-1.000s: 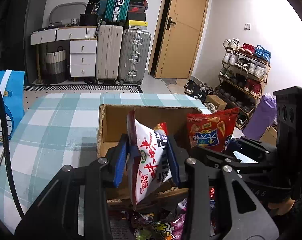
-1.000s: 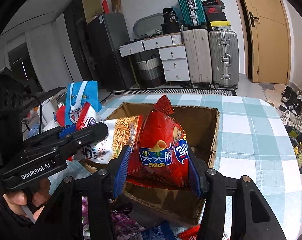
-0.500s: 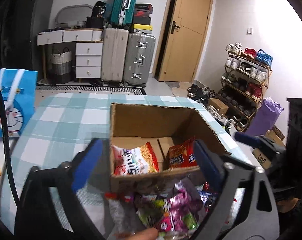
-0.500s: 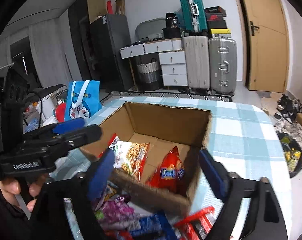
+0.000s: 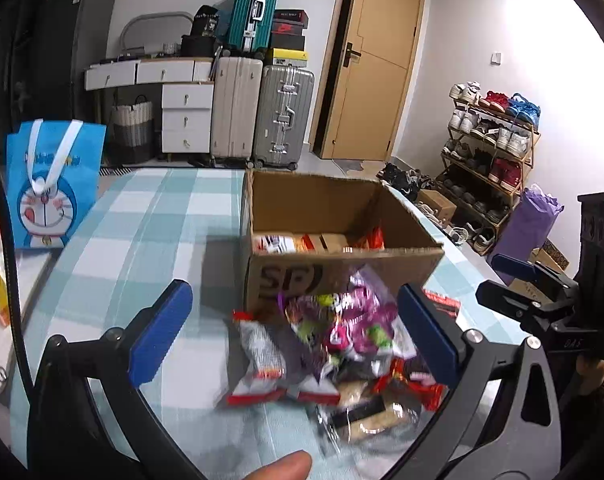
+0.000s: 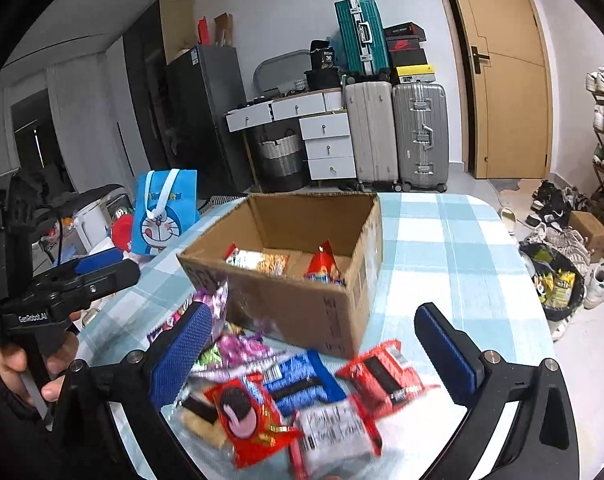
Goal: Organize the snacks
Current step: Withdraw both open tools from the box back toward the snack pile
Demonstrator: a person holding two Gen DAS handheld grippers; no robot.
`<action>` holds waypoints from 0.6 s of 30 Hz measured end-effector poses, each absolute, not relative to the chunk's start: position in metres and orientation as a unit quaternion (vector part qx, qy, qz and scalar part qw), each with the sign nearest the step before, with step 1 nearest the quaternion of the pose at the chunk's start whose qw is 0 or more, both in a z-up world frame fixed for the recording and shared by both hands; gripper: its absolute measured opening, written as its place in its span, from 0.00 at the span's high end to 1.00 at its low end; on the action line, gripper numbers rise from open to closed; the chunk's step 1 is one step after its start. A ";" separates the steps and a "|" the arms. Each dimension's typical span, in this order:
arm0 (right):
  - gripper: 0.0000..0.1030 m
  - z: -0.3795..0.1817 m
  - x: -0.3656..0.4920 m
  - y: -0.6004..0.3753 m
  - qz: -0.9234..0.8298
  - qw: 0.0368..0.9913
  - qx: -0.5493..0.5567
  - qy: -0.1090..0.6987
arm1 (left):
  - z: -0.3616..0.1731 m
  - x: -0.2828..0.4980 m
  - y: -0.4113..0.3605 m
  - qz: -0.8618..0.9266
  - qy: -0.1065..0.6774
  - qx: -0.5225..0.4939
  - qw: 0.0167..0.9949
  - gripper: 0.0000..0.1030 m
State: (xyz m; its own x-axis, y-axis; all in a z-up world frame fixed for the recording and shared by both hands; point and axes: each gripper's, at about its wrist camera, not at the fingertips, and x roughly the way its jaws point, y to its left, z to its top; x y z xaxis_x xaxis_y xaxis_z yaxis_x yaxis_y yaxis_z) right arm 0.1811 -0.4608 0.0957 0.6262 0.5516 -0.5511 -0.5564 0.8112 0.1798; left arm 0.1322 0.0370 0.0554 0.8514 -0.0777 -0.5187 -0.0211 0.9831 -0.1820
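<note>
Snacks (image 6: 285,392) heaped loose on the checked table (image 6: 454,248), against the near wall of a cardboard box (image 6: 302,308) and toward the table's near edge. In the heap: purple and green wrappers (image 5: 342,320) just against the box; nearer the edge, a red packet with a dark round biscuit picture (image 6: 249,416), a blue packet (image 6: 302,384), a red packet with a dark bar (image 6: 382,372) and a white-labelled pack (image 6: 334,436). Edges of several blurred. Inside the box, open-topped and standing mid-table: a white and orange bag (image 6: 257,262) lying on the left of the floor, a red bag (image 6: 322,266) standing tilted to its right.

Left gripper (image 5: 293,328) spread wide over the heap, blue pads well apart, nothing between them; jaws only just opened. Right gripper (image 6: 314,356) likewise gaping, jaws just opened, hanging empty above the packets near the edge, pads touching none of them. Each gripper seen from the side in the other's view, held by a hand (image 6: 25,364).

Beyond the table's left edge, a blue cartoon-cat bag (image 5: 53,188) upright. Further off, suitcases (image 5: 261,112) by a door, and a shoe rack (image 5: 490,148) along the right wall.
</note>
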 end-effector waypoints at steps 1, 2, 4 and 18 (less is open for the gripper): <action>0.00 0.095 0.178 -0.460 0.307 0.901 -0.008 0.306 | 0.053 0.129 0.038 -0.017 0.273 -0.093 0.957 0.01; 0.00 0.093 0.175 -0.460 0.306 0.901 -0.013 0.308 | 0.050 0.125 0.038 -0.018 0.276 -0.094 0.956 0.01; 0.00 0.089 0.169 -0.459 0.307 0.899 -0.026 0.312 | 0.044 0.122 0.035 -0.020 0.281 -0.087 0.956 0.01; 0.00 0.071 0.165 -0.467 0.316 0.883 -0.012 0.347 | 0.029 0.117 0.008 -0.043 0.308 -0.063 0.948 0.01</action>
State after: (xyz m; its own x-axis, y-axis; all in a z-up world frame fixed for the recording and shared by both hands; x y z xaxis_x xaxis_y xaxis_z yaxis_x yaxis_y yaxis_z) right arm 0.1646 -0.4669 0.0714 0.5590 0.5503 -0.6202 -0.5670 0.7995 0.1983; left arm 0.1166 0.0079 0.0287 0.8064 -0.1192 -0.5793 0.0421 0.9886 -0.1448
